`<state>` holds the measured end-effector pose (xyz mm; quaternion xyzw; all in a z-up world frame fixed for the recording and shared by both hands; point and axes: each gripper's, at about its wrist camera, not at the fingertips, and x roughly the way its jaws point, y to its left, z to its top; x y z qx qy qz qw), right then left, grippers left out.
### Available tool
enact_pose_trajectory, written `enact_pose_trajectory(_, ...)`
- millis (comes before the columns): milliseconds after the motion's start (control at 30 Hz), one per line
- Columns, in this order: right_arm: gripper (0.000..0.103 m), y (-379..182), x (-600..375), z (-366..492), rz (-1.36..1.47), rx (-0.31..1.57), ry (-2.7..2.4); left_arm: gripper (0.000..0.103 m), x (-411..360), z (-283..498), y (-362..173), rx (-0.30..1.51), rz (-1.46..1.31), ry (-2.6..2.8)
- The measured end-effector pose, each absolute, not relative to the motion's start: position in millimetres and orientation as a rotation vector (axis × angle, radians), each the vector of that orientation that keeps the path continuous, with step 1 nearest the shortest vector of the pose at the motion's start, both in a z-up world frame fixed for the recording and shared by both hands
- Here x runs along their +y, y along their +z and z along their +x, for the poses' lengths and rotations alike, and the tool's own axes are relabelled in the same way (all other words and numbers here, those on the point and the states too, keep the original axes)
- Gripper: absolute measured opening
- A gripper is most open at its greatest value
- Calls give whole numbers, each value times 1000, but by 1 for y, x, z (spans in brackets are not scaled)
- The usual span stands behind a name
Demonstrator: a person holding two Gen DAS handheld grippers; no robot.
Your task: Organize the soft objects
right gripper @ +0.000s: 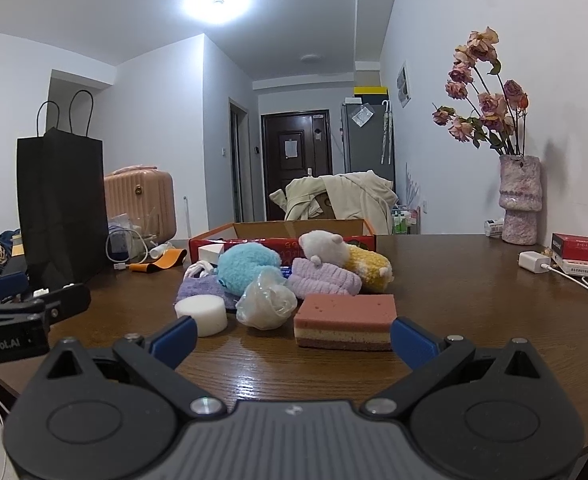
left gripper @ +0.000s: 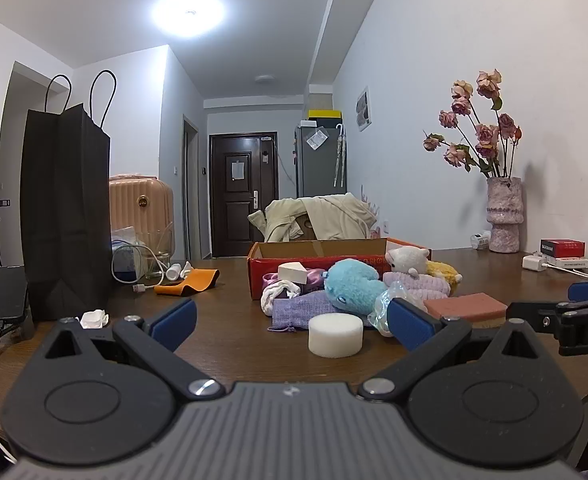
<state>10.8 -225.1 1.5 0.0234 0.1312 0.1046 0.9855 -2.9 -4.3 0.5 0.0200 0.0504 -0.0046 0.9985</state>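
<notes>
left gripper: wide open, holding nothing, white foam puck between its fingers
right gripper: spread wide, nothing held, layered pink sponge just ahead
in the way: crinkly plastic wad, blue plush

— What's the room like?
— White walls, a bright ceiling light at twelve o'clock, a dark door down the hallway.
— Furniture?
— Brown wooden table — grey fridge behind.
</notes>
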Motion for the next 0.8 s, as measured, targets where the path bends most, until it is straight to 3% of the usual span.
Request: enact_pose_trajectory(800,103,1,-226,11,52,269,219,103,-4,-3,0,100,39,-7)
